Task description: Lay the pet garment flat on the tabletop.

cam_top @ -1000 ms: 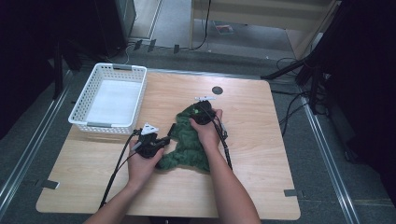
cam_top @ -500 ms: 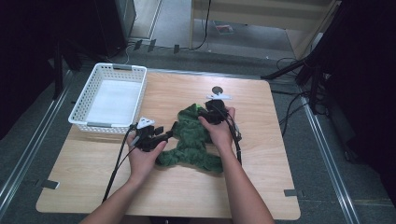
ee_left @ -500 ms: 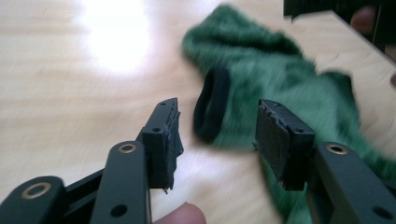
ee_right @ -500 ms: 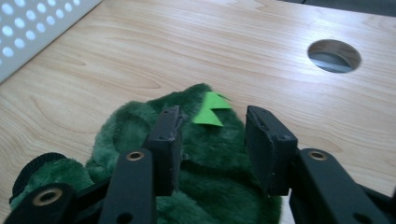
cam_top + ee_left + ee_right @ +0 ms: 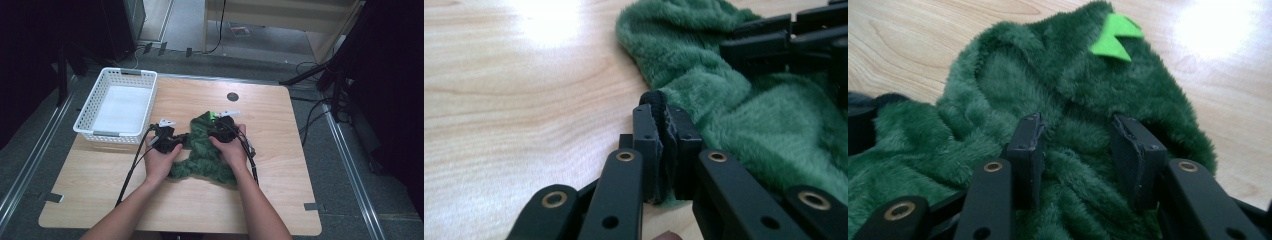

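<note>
One dark green plush garment [image 5: 202,150] with a single bright green felt patch [image 5: 1113,37] lies crumpled at the centre of the pale wooden desk [image 5: 280,185] in the high view. Two claws work it. The left claw [image 5: 663,145] — its jaws have just been closing — is clamped on a black-trimmed edge of the fabric. The right claw [image 5: 1083,150] presses into the pile with jaws part-open, plush bunched between them — whether it grips cannot be told. One empty white plastic lattice basket [image 5: 92,107] stands at the upper left of the desk.
</note>
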### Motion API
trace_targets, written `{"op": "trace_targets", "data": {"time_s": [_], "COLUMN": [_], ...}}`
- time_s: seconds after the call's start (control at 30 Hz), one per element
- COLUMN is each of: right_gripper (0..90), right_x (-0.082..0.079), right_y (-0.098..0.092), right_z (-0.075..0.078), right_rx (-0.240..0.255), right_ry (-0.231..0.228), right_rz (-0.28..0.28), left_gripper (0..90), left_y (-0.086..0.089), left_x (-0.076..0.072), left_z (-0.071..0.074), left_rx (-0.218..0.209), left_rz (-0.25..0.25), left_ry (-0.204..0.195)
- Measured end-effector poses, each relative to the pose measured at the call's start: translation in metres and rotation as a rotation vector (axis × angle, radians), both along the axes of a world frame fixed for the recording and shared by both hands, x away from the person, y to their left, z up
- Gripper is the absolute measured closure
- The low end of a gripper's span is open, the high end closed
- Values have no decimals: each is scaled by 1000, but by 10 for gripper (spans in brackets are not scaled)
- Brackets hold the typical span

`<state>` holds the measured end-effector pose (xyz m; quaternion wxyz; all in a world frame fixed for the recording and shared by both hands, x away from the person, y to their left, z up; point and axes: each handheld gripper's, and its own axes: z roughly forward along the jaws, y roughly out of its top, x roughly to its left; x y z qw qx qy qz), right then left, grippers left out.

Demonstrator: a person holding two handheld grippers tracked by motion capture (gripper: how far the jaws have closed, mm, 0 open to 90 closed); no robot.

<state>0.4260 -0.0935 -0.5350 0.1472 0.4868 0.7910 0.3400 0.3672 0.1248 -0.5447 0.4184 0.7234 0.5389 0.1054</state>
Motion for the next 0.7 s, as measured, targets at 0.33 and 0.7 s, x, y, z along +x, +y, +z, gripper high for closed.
{"op": "trace_targets", "data": {"time_s": [0.33,0.7], "right_gripper": [514,505], "right_x": [-6,-97], "right_y": [-5,-27], "right_z": [11,24], "right_rx": [23,82], "right_ry": [-102,-123], "right_rz": [-29,57], "left_gripper": [649,549], "left_y": [8,5], "left_x": [-13,-57], "left_z": [9,12], "left_rx": [-25,16], "left_rz": [6,-147], "left_ry": [-44,-60]}}
